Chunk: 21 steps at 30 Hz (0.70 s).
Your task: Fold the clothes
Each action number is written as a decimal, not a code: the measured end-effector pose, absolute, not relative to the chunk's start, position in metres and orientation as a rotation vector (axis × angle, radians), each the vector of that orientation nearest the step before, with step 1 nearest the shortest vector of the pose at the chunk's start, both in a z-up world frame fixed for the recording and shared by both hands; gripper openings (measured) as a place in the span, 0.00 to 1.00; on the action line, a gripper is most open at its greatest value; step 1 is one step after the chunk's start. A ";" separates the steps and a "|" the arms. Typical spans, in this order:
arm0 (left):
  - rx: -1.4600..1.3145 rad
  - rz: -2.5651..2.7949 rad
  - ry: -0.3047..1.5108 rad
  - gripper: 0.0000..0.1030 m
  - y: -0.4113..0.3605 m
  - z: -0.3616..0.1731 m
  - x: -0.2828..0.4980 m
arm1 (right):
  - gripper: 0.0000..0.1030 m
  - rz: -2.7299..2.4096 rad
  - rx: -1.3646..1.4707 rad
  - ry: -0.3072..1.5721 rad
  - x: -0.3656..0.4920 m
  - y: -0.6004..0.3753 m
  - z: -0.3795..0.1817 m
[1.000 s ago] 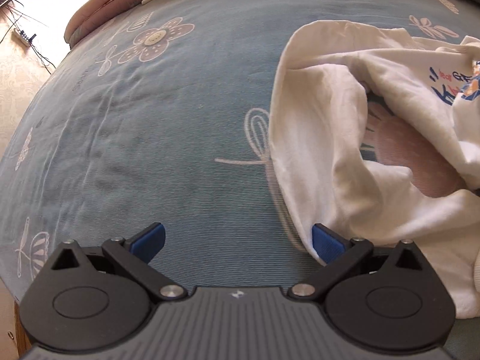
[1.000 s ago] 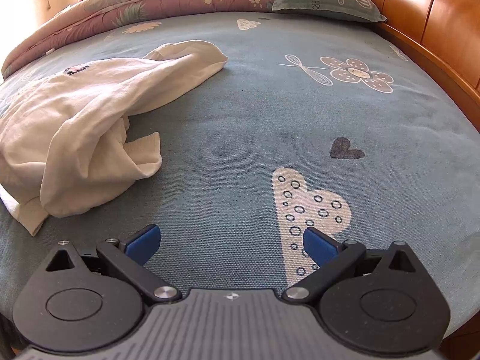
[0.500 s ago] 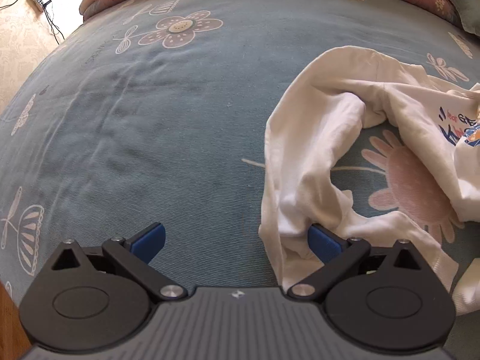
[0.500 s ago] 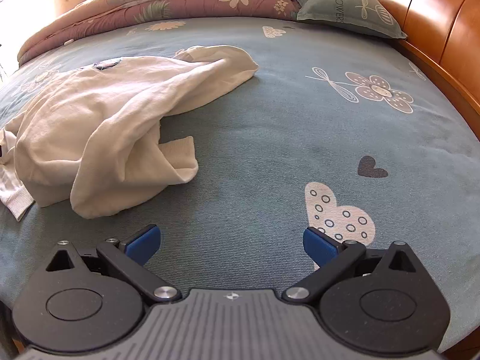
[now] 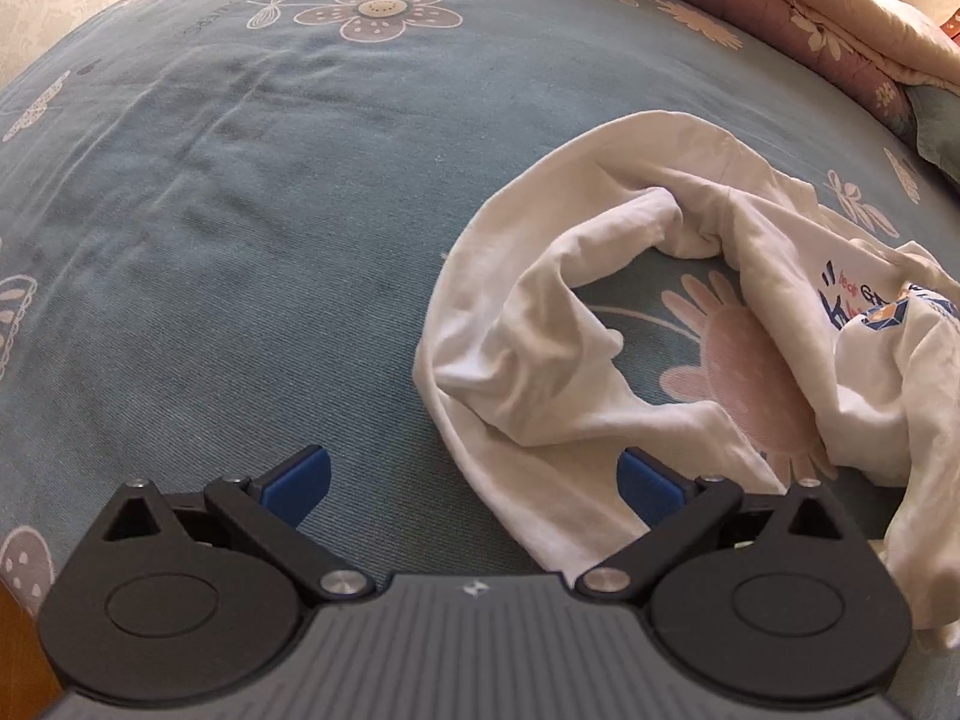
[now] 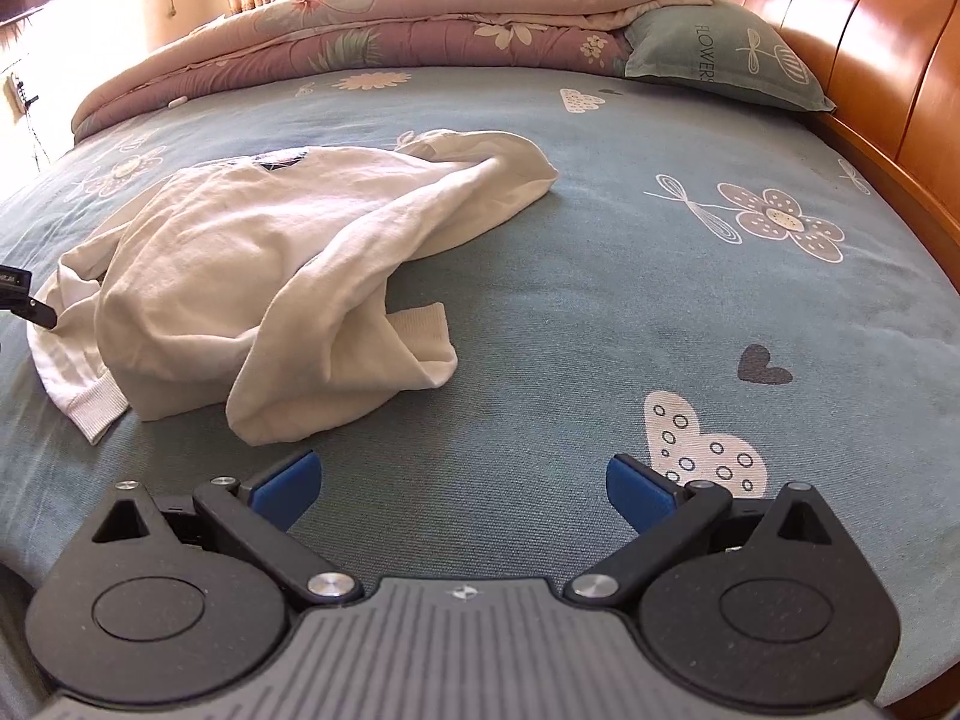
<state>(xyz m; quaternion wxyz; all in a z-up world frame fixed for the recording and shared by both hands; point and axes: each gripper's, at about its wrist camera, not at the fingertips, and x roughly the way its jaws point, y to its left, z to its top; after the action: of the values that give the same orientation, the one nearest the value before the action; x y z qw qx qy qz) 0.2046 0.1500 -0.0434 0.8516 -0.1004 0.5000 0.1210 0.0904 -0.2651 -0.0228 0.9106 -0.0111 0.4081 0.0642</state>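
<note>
White cotton, one crumpled sweatshirt point(image 5: 600, 324), lay on the blue-green bedsheet point(image 5: 240, 240) ahead of both your tongs. Your left gripper point(image 5: 474, 477) stood with its two blue pads point(image 5: 300, 474) wide apart and nothing between them but sheet and a strip of the garment's edge; the right-hand pad sat over that white hem, though you could not tell from this view whether it touched the cloth. The bulk of the sweatshirt spread up and to the right of that gripper, with its blue and orange print point(image 5: 876, 306) at the far right.

Your right gripper point(image 6: 462, 483) was likewise spread open, holding nothing, over bare sheet. From there the sweatshirt point(image 6: 270, 276) lay ahead and to the left, its nearest fold just beyond the left pad, not between the fingers. A ribbed cuff point(image 6: 96, 405) pointed toward you at the left.

You had one garment, two grippers, one folded quilt point(image 6: 390, 24) along the far edge, one pillow point(image 6: 720, 60) against the wooden headboard point(image 6: 870, 48).
</note>
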 end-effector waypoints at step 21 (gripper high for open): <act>0.136 0.137 1.043 0.99 0.092 -0.068 0.200 | 1.00 0.104 -0.074 0.856 0.081 -0.257 -0.023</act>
<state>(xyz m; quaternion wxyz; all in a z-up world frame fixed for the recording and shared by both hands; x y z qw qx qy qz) 0.1998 0.0919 -0.0676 0.8625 0.0647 0.4976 0.0654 0.0814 -0.2565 -0.0233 0.9077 -0.0361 0.4150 0.0505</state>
